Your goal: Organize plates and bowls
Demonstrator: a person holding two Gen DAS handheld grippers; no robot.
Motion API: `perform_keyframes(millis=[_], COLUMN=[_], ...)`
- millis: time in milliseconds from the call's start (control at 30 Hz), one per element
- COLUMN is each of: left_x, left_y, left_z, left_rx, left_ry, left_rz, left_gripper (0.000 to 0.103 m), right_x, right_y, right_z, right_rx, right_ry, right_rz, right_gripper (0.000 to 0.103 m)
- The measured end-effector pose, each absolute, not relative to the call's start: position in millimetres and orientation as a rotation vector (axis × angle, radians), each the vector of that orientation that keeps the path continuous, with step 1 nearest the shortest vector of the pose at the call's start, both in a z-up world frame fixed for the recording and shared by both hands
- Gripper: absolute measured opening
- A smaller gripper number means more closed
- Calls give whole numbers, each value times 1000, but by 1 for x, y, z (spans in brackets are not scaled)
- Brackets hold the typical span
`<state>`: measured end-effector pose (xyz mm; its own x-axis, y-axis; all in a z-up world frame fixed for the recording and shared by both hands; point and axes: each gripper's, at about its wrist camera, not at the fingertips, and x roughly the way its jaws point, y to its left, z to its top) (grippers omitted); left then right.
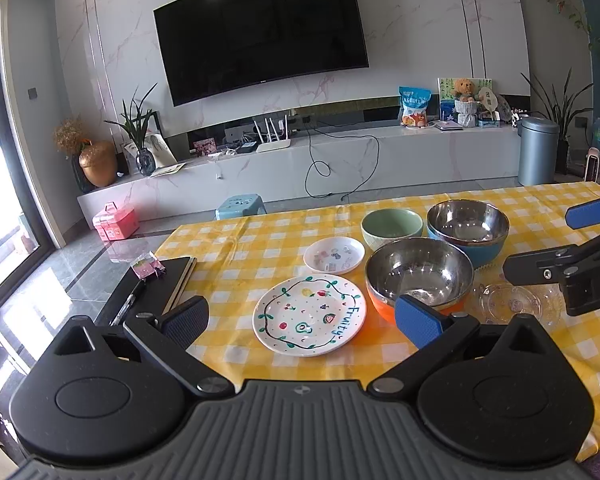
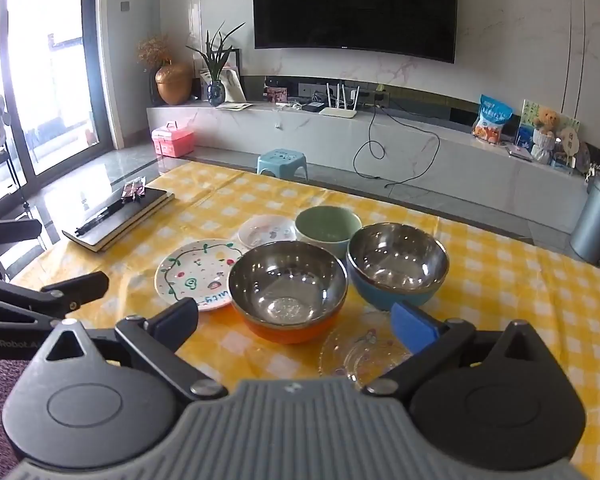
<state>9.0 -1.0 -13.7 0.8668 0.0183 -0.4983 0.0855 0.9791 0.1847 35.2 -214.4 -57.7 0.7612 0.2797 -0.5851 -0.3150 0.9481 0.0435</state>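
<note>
On the yellow checked tablecloth [image 1: 236,256] lie a large "Fruity" plate [image 1: 309,315] [image 2: 196,274], a small white plate [image 1: 333,255] [image 2: 267,231], a clear glass plate [image 1: 516,305] [image 2: 360,350], a green bowl [image 1: 392,227] [image 2: 327,224], an orange steel bowl [image 1: 418,276] [image 2: 287,290] and a blue steel bowl [image 1: 467,227] [image 2: 397,264]. My left gripper [image 1: 302,322] is open and empty above the Fruity plate. My right gripper [image 2: 296,326] is open and empty above the orange bowl; it also shows in the left wrist view [image 1: 560,240].
A black notebook with a pen [image 1: 156,292] [image 2: 118,218] lies at the table's left edge. Beyond the table are a blue stool [image 1: 240,206], a TV bench [image 1: 300,164] and a grey bin [image 1: 537,150].
</note>
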Motion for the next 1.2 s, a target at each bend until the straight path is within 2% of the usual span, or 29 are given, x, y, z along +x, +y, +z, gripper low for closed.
perform_keyframes(millis=[1200], left_x=[10], left_y=[-9], left_z=[-22], left_rx=[195], left_ry=[577], left_rz=[-53], left_gripper=[103], right_x=[1], right_y=[-204], right_z=[-56], right_rx=[60], right_ry=[632], right_rz=[251], right_gripper=[101])
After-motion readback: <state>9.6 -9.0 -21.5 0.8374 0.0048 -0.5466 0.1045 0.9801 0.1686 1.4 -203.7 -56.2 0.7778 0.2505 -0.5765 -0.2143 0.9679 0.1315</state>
